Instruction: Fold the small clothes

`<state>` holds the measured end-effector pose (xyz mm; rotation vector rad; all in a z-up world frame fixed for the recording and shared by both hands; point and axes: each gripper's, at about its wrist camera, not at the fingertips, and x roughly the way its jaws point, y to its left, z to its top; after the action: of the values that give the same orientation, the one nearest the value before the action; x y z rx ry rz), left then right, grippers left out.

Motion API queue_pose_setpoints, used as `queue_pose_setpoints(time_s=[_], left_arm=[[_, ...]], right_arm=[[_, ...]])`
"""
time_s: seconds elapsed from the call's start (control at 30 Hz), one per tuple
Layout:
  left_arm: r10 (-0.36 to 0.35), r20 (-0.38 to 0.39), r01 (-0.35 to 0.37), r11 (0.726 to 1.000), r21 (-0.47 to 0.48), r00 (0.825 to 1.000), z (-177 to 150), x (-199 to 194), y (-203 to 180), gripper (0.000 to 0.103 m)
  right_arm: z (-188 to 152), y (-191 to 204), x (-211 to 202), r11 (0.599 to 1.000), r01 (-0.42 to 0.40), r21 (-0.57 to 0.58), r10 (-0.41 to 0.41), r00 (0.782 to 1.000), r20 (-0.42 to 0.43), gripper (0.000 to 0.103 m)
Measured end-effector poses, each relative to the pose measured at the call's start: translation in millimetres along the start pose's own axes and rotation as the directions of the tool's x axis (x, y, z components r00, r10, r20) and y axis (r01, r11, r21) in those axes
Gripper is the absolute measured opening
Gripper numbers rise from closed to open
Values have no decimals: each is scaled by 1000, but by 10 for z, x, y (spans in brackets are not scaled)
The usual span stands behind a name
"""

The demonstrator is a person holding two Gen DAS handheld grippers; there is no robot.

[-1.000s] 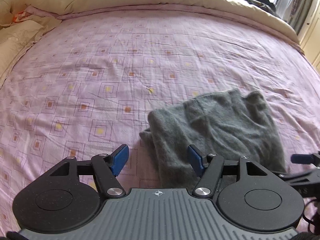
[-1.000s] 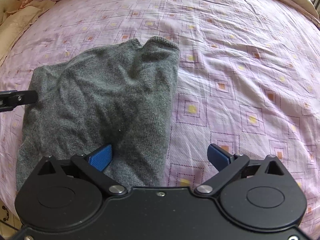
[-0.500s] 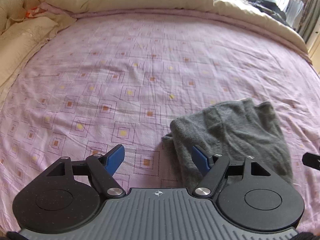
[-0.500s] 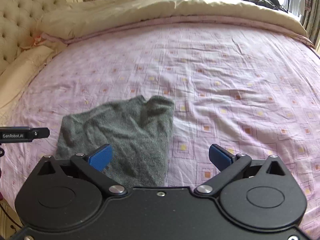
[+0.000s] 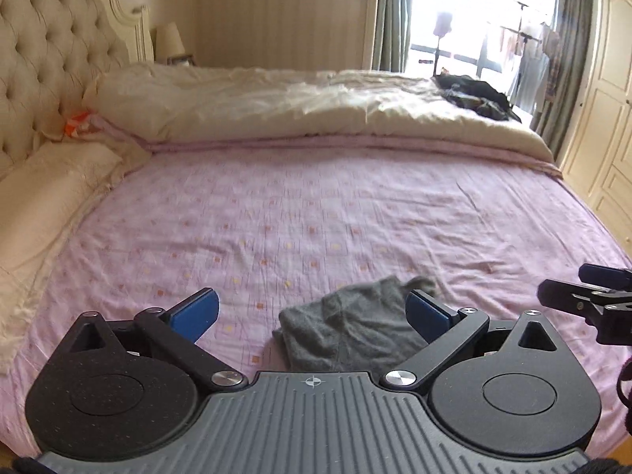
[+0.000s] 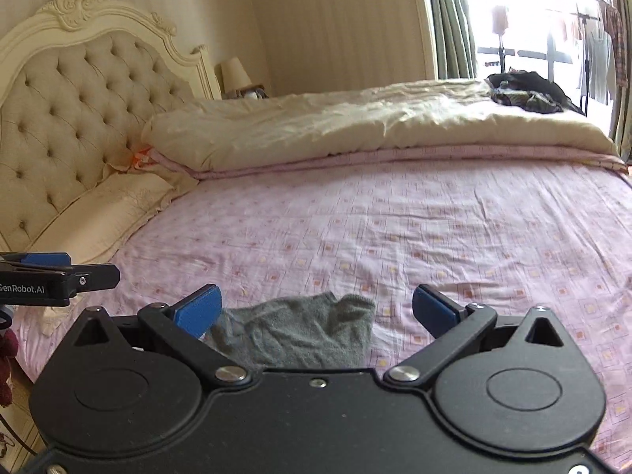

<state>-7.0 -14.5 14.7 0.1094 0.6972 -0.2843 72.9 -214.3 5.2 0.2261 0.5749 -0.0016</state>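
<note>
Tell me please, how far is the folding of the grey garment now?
The grey sweater lies folded into a compact bundle on the pink sheet. Nothing is in hand: the left gripper, whose jaws have just been opening, and the right gripper are open and empty above it. A dark clothes pile on the duvet may remain.

Only readable bit: "GenRobot.AI" in white letters on the black side of the left gripper (image 6: 59, 276), poking in at the left edge of the right wrist view, first letter cut off; nothing else legible anywhere.
</note>
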Motion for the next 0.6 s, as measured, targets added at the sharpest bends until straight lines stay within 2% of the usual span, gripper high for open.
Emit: queue_pose_setpoints(time_s=[0.07,0.13,0.17,0.2,0.27,0.37,0.47,0.6], left_arm=[[40,59,-42,999,23,997,61,-159,-102,103],[87,91,-90,995,34,992,90,-252,-196,103],[115,85,-118,992,32,990,97,-261,-238,103],[137,69,-139,990,29,988,105,-259,-272,103],[163,-11,-163,986,26,987,100,-179,-323,103],[175,-163,-171,984,43,971,27,0,-368,102],[150,-283,-150,988,20,947,-124,139,-350,102],[133,-371,-143,990,2,919,-340,214,-310,102]], right_arm=[[22,41,-116,997,80,-9,-79,996,44,102],[-6,96,-203,985,172,-22,-170,982,78,103],[-12,105,-211,981,192,-32,-190,979,74,103],[-4,100,-187,983,178,-47,-176,984,37,103],[-8,64,-114,993,112,-44,-115,991,-63,102],[-79,40,-32,997,76,-21,-79,983,-166,102],[-175,55,45,996,82,-21,-84,966,-244,102],[-327,55,45,995,101,-13,-100,949,-300,102]])
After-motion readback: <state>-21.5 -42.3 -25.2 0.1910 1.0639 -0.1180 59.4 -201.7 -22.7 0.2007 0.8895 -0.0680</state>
